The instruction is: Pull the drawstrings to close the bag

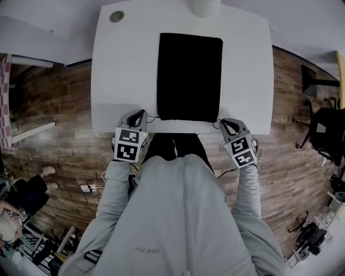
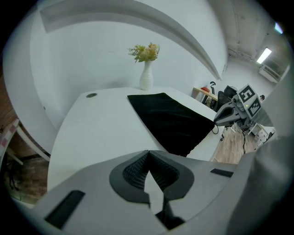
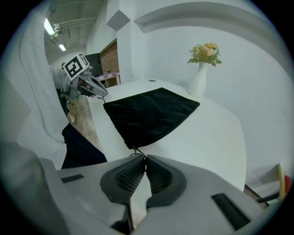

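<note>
Right gripper pinches the drawstring of the black bag.

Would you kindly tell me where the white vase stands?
In the head view, the white vase stands at the table's far edge, beyond the black bag's far right corner.

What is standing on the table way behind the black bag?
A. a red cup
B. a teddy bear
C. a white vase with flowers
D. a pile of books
C: a white vase holding flowers stands at the far edge of the table, beyond the black bag. No cup, teddy bear or books show on it.
</note>
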